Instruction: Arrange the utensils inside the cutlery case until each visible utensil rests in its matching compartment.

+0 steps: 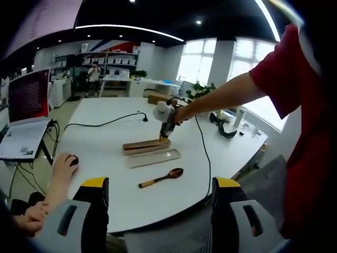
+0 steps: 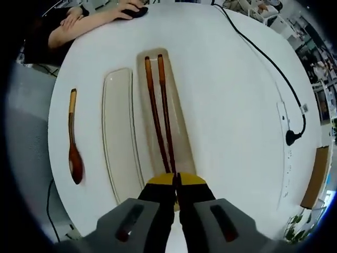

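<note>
My right hand-held gripper [image 2: 176, 182] is closed over the near ends of the chopsticks [image 2: 160, 113], which lie lengthwise in the case [image 2: 176, 100], running straight away from me. The spoon [image 2: 73, 139] lies on the bench [image 2: 231, 105] beyond the clear lid [image 2: 118, 132], parallel, nearer my open, empty left hand-held gripper [image 1: 160, 197].

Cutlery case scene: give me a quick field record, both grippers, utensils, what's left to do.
case: open base on white table, lengthwise ahead of right gripper
chopsticks: pair lying in the base
lid: clear lid flat on table beside base
spoon: wooden spoon on table beyond the lid, outside case
right gripper: jaws closed at near end of chopsticks
left gripper: jaws apart, holding nothing, away from the case
other: a person's hand on a mouse at table edge
remaining: spoon not yet in case
</note>
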Demonstrator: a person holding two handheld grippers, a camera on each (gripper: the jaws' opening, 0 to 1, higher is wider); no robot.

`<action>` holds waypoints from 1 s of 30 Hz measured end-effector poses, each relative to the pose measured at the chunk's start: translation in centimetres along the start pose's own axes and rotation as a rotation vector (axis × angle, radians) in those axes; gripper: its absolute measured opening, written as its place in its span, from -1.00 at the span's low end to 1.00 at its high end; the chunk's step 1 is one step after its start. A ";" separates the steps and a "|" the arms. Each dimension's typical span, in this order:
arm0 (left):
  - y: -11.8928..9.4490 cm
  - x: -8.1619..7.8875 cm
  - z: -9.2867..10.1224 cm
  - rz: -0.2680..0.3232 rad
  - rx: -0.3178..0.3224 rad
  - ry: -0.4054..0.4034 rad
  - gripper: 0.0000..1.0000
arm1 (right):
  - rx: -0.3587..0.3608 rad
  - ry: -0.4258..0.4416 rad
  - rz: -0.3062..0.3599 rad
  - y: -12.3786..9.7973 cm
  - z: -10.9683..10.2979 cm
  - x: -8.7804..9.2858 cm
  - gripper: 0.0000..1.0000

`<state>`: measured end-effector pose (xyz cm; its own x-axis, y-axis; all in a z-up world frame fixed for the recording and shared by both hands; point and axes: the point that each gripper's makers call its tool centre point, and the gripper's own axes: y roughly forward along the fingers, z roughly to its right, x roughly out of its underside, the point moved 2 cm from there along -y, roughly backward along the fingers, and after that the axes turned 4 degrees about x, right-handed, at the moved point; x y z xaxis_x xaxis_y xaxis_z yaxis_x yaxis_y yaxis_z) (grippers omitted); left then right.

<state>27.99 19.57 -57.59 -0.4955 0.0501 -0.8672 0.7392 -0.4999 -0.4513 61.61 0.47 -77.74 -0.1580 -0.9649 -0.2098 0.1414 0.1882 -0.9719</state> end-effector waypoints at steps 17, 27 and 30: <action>-0.3 0.0 -0.4 0.008 0.023 0.020 0.64 | 0.065 0.061 0.065 -2.3 -0.1 0.0 -0.83; -0.9 0.0 -0.1 0.012 0.025 0.043 0.64 | 0.095 -0.043 0.150 -4.7 -3.7 -1.7 -0.74; -0.9 0.0 0.2 0.013 0.028 0.052 0.64 | 0.098 -0.072 0.161 -5.4 -5.0 -2.0 -0.72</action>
<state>27.18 19.85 -57.16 -0.4606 0.0881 -0.8832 0.7319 -0.5252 -0.4341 56.27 2.29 -72.59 -0.0562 -0.9348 -0.3506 0.2540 0.3262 -0.9105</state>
